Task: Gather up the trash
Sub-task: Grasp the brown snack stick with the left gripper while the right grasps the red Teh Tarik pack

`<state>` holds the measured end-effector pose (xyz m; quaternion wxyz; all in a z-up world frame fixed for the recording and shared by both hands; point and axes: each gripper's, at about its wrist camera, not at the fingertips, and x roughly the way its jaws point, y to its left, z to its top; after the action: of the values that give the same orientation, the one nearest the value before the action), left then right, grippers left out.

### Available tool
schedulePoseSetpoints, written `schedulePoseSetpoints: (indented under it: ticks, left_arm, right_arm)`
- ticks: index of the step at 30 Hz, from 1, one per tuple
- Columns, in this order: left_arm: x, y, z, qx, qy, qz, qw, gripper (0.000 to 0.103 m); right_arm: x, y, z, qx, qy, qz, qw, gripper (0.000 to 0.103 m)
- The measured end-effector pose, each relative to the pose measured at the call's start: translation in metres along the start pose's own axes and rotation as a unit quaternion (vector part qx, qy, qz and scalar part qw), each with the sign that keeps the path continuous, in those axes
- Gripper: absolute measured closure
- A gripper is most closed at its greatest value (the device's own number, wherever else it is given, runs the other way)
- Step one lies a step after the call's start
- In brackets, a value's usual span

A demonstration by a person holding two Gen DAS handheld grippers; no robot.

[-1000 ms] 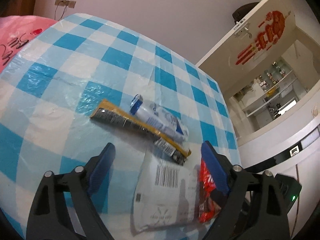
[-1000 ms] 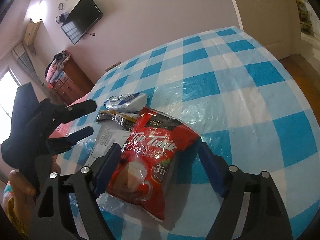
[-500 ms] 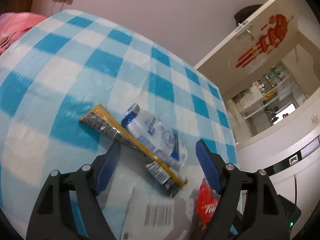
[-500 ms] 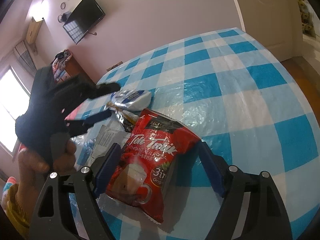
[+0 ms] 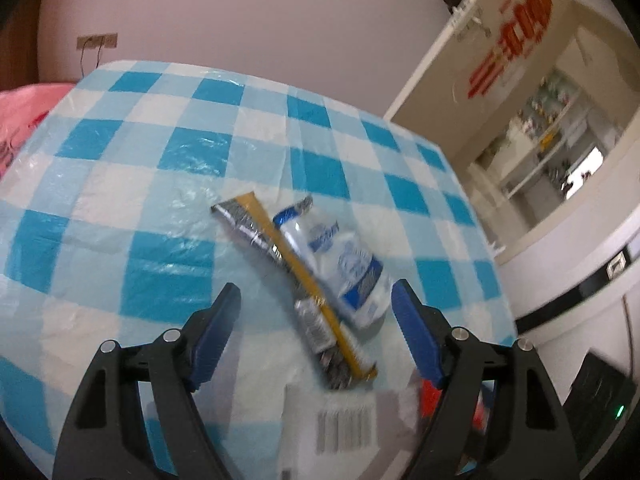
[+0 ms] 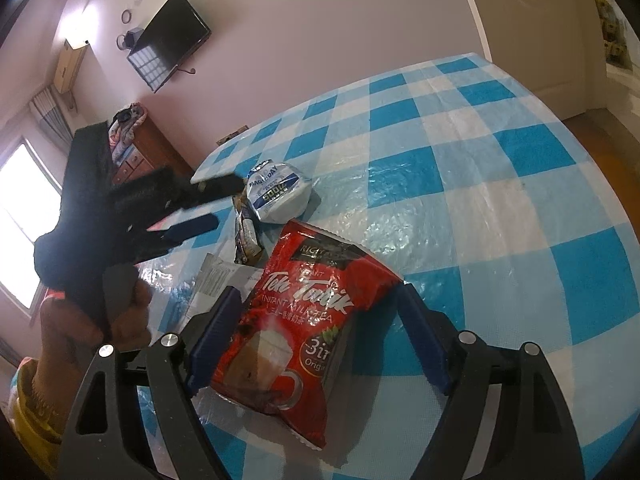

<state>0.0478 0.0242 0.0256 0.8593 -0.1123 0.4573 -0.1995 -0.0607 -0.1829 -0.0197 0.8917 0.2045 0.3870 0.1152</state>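
Several wrappers lie on the blue-checked table (image 5: 180, 152). A yellow and silver stick wrapper (image 5: 296, 288) and a white and blue pouch (image 5: 344, 268) lie side by side. My left gripper (image 5: 316, 308) is open, its fingers either side of their near ends. A white sheet with a barcode (image 5: 348, 428) lies under it. In the right wrist view a red tea packet (image 6: 304, 320) lies between the open fingers of my right gripper (image 6: 316, 304). The left gripper (image 6: 216, 204) also shows there, beside the white pouch (image 6: 276, 196).
A pink bag (image 5: 24, 116) sits at the table's left edge. An open door (image 5: 500, 52) and shelves stand to the right. A wall television (image 6: 168, 40) and a wooden dresser (image 6: 140, 152) stand behind the table. The table edge falls away on the right.
My left gripper has moved forward over the barcode sheet to the stick wrapper and pouch. My right gripper has stayed around the red packet.
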Motion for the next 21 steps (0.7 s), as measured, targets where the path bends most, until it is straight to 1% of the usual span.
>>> schedulePoseSetpoints:
  ticks: [3, 5, 9, 12, 13, 16, 18, 20, 21]
  left_arm:
    - [0.004, -0.005, -0.004, 0.022, 0.029, 0.019, 0.9992, 0.025]
    - [0.008, -0.009, -0.007, 0.034, 0.039, 0.02, 0.9985, 0.025]
    - [0.02, -0.019, -0.012, 0.063, 0.061, 0.039, 0.9953, 0.025]
    - [0.022, -0.022, -0.013, 0.08, 0.057, 0.061, 0.9933, 0.025]
    - [0.022, -0.021, -0.012, 0.079, 0.056, 0.062, 0.9933, 0.027]
    - [0.021, -0.021, -0.012, 0.089, 0.054, 0.084, 0.9911, 0.04]
    - [0.021, -0.02, -0.011, 0.09, 0.053, 0.085, 0.9909, 0.045]
    - [0.019, -0.015, -0.01, 0.09, 0.051, 0.092, 0.9903, 0.059]
    - [0.018, -0.014, -0.01, 0.091, 0.051, 0.096, 0.9899, 0.062]
  right_arm:
    - [0.001, 0.0, 0.0, -0.001, 0.0, -0.001, 1.0, 0.023]
    - [0.001, 0.0, 0.0, -0.002, 0.0, -0.002, 1.0, 0.023]
    - [0.001, 0.001, 0.0, -0.002, 0.0, -0.002, 1.0, 0.023]
    - [0.0, 0.001, 0.0, -0.001, 0.0, -0.001, 1.0, 0.023]
    - [0.001, 0.001, 0.0, -0.002, 0.0, -0.002, 1.0, 0.023]
    - [0.0, 0.001, 0.0, -0.002, 0.0, -0.001, 1.0, 0.022]
    - [0.001, 0.001, 0.0, -0.002, 0.0, -0.001, 1.0, 0.022]
    - [0.0, 0.001, -0.001, -0.003, 0.0, -0.002, 1.0, 0.021]
    - [0.001, 0.002, -0.001, -0.004, 0.0, -0.003, 1.0, 0.021]
